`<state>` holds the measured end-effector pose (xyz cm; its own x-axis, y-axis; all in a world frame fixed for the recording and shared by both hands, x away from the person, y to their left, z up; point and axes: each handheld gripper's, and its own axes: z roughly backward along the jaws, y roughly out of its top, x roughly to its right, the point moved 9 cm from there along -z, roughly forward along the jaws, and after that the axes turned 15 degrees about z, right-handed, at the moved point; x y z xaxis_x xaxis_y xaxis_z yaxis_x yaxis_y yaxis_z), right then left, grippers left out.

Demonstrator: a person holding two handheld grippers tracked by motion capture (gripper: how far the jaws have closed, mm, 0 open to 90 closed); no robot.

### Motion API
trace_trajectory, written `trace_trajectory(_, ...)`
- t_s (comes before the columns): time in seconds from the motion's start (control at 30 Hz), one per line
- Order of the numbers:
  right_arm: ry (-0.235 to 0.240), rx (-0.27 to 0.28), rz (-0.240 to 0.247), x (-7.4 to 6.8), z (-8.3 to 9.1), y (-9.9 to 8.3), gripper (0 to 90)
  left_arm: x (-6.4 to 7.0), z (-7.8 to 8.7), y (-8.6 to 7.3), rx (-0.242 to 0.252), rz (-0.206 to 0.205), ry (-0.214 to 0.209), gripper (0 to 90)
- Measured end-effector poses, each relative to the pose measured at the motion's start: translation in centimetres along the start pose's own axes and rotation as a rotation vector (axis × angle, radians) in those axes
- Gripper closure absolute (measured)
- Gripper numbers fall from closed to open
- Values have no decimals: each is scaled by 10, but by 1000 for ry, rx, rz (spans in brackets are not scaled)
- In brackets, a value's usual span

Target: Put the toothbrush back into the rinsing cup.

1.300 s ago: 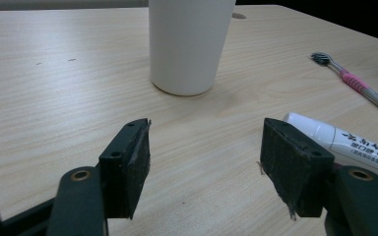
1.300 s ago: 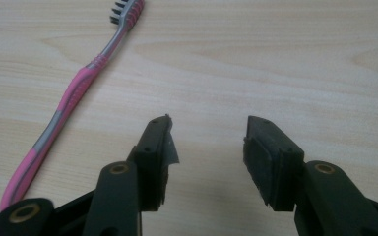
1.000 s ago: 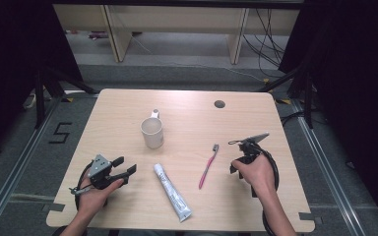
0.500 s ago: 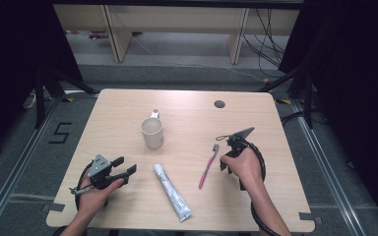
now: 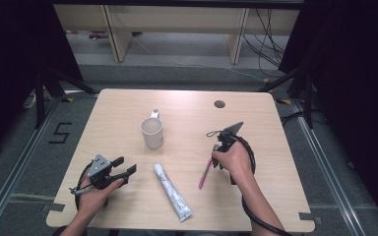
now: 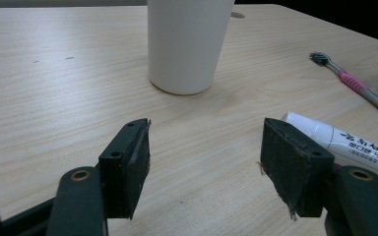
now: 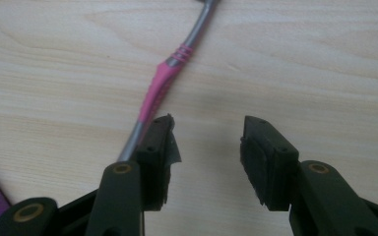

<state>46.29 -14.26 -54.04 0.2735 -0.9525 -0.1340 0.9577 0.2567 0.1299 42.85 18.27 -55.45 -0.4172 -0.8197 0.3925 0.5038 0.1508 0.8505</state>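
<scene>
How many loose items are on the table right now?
3: a cup near the middle, a toothpaste tube toward the front edge, and a toothbrush right of it, beside the right tongs. Nothing seems hidden.

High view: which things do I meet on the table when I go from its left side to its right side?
Left gripper → mug → toothpaste tube → toothbrush → right gripper.
</scene>
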Motion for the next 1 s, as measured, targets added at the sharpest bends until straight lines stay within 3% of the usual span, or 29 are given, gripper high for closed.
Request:
trace_trajectory(0.03,-6,-11,-35,-6,0,2,558,0,0,0,-4,0,2,355)
trace_trajectory(0.07,-6,-11,-35,-6,0,2,558,0,0,0,-1,0,-1,355)
trace_trajectory(0.1,-10,-10,19,-3,0,3,560,0,1,0,-4,-1,7,355)
trace_trajectory(0.17,-1,-22,-14,-9,0,5,564,0,0,0,-5,-1,8,356)
trace_trajectory(0.3,-4,-43,47,-8,-3,5,570,0,1,0,-6,0,9,355)
trace_trajectory(0.4,5,-61,-16,-17,-4,7,570,0,0,0,-1,0,-1,356)
trace_trajectory(0.47,25,-20,20,-15,-9,11,566,0,0,0,-1,0,-1,356)
trace_trajectory(0.5,-8,-68,4,-16,-7,10,566,0,0,0,0,1,-1,356)
trace_trajectory(0.53,-8,-68,4,-16,-7,10,566,0,0,0,-1,2,-1,356)
trace_trajectory(0.57,4,-77,-27,-21,-9,11,566,0,0,0,-1,2,-1,355)
trace_trajectory(0.63,12,-56,-4,-21,-13,13,568,0,0,0,-1,2,-2,355)
trace_trajectory(0.67,35,-75,-73,-28,-13,13,570,0,0,0,-1,2,-2,355)
trace_trajectory(0.7,35,-75,-73,-28,-13,13,570,0,0,0,-1,2,-2,355)
trace_trajectory(0.73,24,-50,-8,-22,-16,15,571,0,0,0,0,3,-3,355)
trace_trajectory(0.77,18,-47,5,-21,-17,15,573,0,0,0,0,3,-2,355)
trace_trajectory(0.8,-18,-96,-6,-20,-15,13,574,0,0,0,0,3,-3,356)
trace_trajectory(0.87,-22,-95,-17,-21,-17,14,573,0,0,0,-4,1,0,356)
trace_trajectory(0.9,13,-71,-33,-24,-20,17,574,0,0,0,-2,1,-1,356)
trace_trajectory(0.93,13,-71,-33,-24,-20,17,574,0,0,0,0,1,-1,356)
trace_trajectory(0.97,-12,-108,-53,-26,-19,17,576,0,0,0,-4,1,1,356)
trace_trajectory(1.0,-12,-108,-53,-26,-19,17,576,0,0,0,-3,1,-1,356)
